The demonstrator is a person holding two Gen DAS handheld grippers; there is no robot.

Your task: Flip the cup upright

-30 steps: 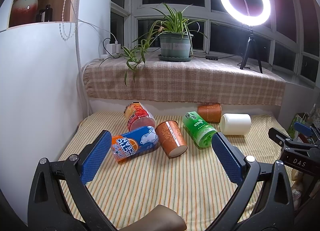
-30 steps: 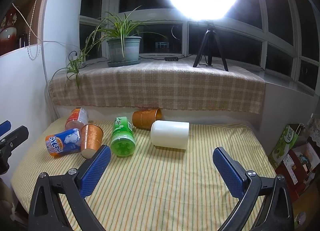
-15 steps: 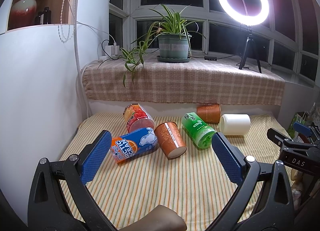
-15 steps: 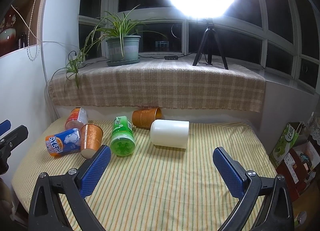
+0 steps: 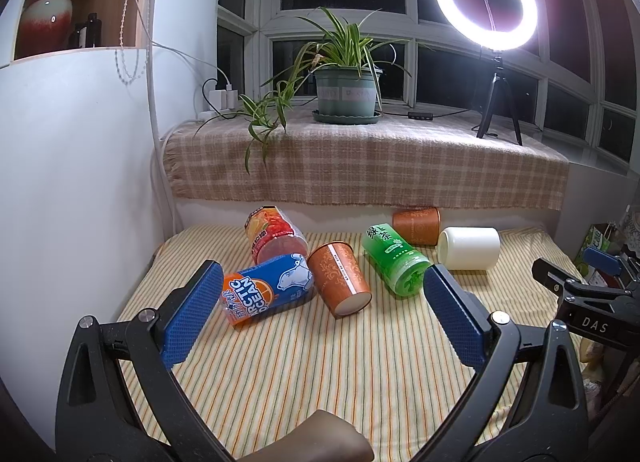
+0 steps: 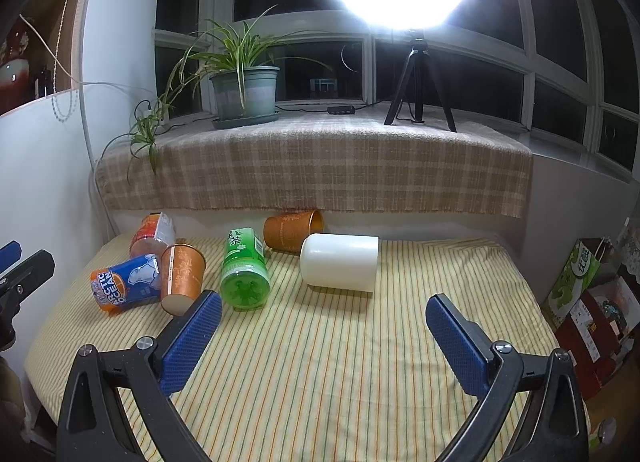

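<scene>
Several cups lie on their sides on a striped cloth table [image 5: 320, 374]. An orange patterned cup [image 5: 340, 280] [image 6: 182, 278] lies beside a blue Arctic Ocean cup [image 5: 266, 290] [image 6: 126, 282]. A green tea cup [image 5: 396, 260] [image 6: 244, 268], a white cup [image 5: 468, 248] [image 6: 340, 266], a second orange cup [image 5: 416, 224] [image 6: 292, 230] and a red fruit cup [image 5: 274, 236] [image 6: 152, 236] lie further back. My left gripper [image 5: 320, 314] is open and empty in front of the cups. My right gripper [image 6: 324, 334] is open and empty, short of the white cup.
A plaid-covered window ledge [image 5: 360, 166] carries a potted plant [image 5: 346, 90] and a ring light on a tripod [image 5: 486, 10]. A white wall [image 5: 72, 166] bounds the left side. Boxes and bags [image 6: 592, 302] stand off the table's right edge.
Both grippers have barely moved; the left view has shifted slightly. The cups lie where they were.
</scene>
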